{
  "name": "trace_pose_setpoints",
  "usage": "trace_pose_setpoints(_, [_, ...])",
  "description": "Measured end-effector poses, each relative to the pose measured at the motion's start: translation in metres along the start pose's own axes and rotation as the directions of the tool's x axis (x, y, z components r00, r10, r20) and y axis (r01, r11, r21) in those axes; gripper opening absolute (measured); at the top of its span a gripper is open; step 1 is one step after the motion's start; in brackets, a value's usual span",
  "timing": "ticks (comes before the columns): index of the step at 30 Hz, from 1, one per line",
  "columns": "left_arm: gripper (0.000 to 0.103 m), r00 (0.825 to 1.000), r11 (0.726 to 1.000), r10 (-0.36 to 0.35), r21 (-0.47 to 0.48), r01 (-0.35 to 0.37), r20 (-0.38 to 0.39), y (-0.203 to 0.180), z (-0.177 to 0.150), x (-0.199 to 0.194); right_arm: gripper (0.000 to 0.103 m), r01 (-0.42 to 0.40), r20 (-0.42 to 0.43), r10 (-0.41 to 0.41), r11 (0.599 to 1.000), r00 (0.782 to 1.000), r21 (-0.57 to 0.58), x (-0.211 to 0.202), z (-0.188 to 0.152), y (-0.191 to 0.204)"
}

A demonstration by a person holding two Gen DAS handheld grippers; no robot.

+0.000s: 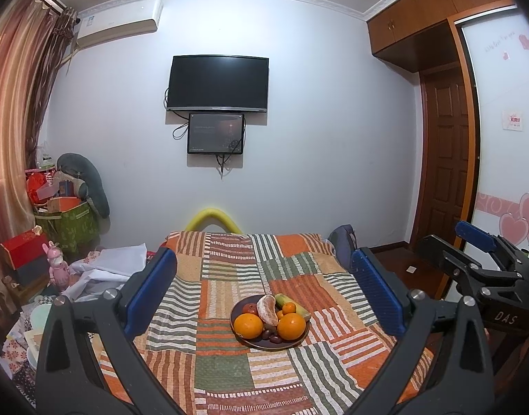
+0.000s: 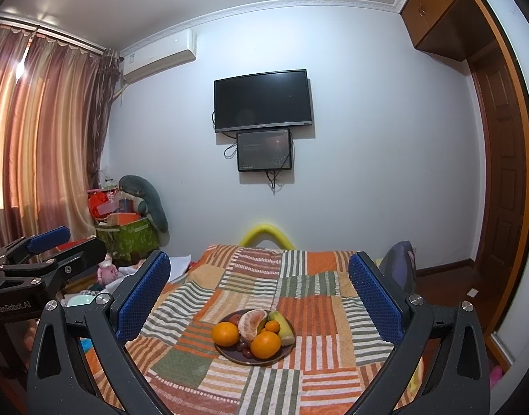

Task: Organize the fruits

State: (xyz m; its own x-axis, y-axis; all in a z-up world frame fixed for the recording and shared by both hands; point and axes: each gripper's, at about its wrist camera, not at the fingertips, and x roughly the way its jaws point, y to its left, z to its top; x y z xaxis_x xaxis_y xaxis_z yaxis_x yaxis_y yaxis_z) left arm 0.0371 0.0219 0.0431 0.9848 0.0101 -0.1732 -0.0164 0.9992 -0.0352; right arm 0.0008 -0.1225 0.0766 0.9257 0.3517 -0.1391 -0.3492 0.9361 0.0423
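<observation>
I'm holding both the left gripper and right gripper spread wide, empty; the fruit plate is sitting ahead between each one's jaws.

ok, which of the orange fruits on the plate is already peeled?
The big segmented one at the plate's middle; the other oranges have smooth skin on.

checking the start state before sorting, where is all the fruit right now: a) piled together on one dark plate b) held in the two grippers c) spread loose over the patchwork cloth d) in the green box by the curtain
a, since the oranges, the peeled citrus and the banana all sit on the dark plate on the patchwork cloth, while the left gripper and the right gripper are open and empty.
</observation>
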Motion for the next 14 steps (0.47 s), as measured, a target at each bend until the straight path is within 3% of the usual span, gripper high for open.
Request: trace_pose_setpoints(14, [0.103, 1.000, 1.000, -0.015, 0.004, 0.015, -0.009, -0.0022, -0.0005, 0.0032, 0.103, 0.001, -0.004, -0.001, 1.000, 1.000, 0.003, 0.0009, -0.0010, 0.0011])
